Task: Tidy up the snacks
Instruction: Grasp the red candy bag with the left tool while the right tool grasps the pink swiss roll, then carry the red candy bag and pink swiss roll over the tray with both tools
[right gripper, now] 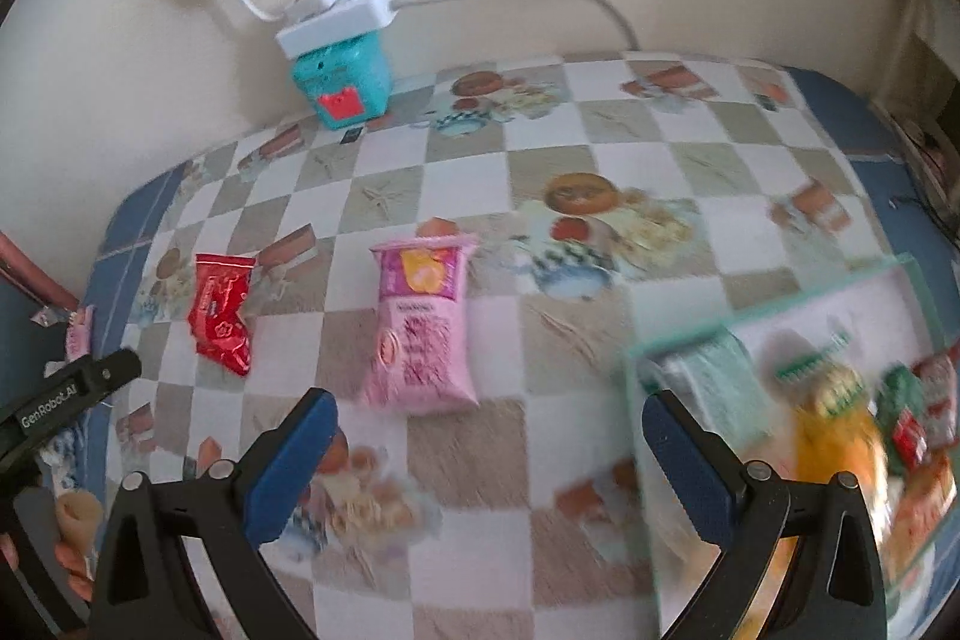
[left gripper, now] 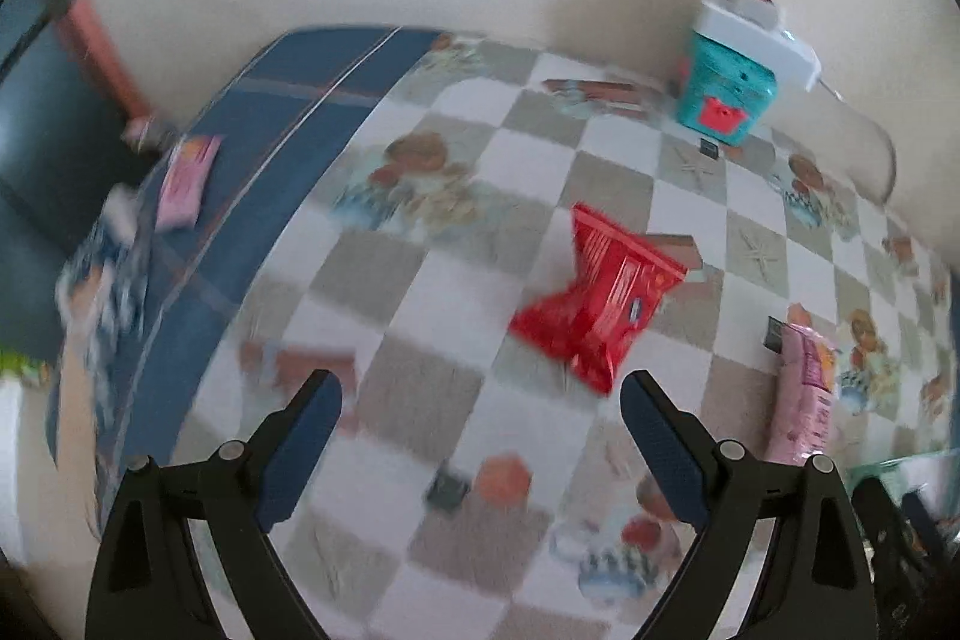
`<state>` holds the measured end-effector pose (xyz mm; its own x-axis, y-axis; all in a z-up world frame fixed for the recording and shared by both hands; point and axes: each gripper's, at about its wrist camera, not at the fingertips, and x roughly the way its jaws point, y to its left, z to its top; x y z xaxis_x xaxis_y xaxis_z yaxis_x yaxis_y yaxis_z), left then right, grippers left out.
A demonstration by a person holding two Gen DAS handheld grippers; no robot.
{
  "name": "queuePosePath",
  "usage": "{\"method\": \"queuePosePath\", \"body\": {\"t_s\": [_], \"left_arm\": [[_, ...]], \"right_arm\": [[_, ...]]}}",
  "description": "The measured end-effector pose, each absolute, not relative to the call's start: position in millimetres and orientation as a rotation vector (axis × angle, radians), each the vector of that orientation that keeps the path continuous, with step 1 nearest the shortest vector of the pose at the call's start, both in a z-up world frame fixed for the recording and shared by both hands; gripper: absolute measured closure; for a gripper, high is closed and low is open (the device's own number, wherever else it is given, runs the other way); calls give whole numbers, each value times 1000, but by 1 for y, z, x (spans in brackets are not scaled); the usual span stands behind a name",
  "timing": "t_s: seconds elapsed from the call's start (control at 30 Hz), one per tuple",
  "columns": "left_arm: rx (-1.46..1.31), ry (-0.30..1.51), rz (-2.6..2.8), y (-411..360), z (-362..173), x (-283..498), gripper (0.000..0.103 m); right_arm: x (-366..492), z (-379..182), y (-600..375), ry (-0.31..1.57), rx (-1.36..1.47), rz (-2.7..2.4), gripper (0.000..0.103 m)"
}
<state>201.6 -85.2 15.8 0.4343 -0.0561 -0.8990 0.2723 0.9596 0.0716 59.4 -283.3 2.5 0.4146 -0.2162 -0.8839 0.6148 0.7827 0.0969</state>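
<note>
Both claws are out over the checked tablecloth and both stand spread wide with nothing between their fingers: the left gripper hangs just short of the red snack packet, the right gripper lines up behind the pink snack bag. Off to the right sits the clear bin with the green rim, and it already holds several packets, an orange one and a red-and-green one among them, so I judge the sorting well under way. Left to do, by the look of it: the red packet and the pink bag, lying near each other mid-table, plus a small pink packet right out on the blue border by the far table edge. Room is good around the two central packets, open cloth on every side. The teal box with the power strip on top stands well apart against the wall, and the bin's near rim crowds the right claw's outer finger, blur making the gap hard to call
</note>
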Motion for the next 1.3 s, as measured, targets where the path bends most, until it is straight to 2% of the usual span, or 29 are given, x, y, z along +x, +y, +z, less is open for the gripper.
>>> {"method": "queuePosePath", "body": {"t_s": [0.3, 0.4, 0.47, 0.53, 0.6, 0.67, 0.7, 0.73, 0.77, 0.87, 1.3], "left_arm": [[327, 1118, -361, -127, -17, 239, 9], [368, 1116, -383, -138, -27, 241, 9], [392, 1119, -387, -144, -33, 241, 13], [396, 1130, -390, -147, -39, 243, 28], [395, 1140, -388, -148, -42, 243, 35], [397, 1154, -389, -149, -45, 243, 47], [396, 1161, -388, -150, -46, 242, 58], [392, 1169, -387, -149, -47, 241, 63], [390, 1172, -384, -149, -46, 240, 63], [374, 1195, -372, -146, -44, 237, 64], [203, 1182, -334, -117, 13, 157, 64]], "right_arm": [[119, -36, -288, 1088, 387, -503, 1], [129, -45, -288, 1105, 379, -494, 6], [132, -48, -287, 1108, 373, -493, 8], [134, -50, -286, 1112, 368, -496, 11], [135, -51, -285, 1115, 362, -493, 18], [136, -53, -284, 1119, 360, -489, 31], [135, -54, -284, 1121, 361, -489, 36], [135, -54, -284, 1122, 364, -493, 49], [134, -54, -284, 1123, 365, -500, 54], [130, -53, -283, 1127, 364, -499, 59], [57, 3, -255, 1035, 374, -513, 60]]}}
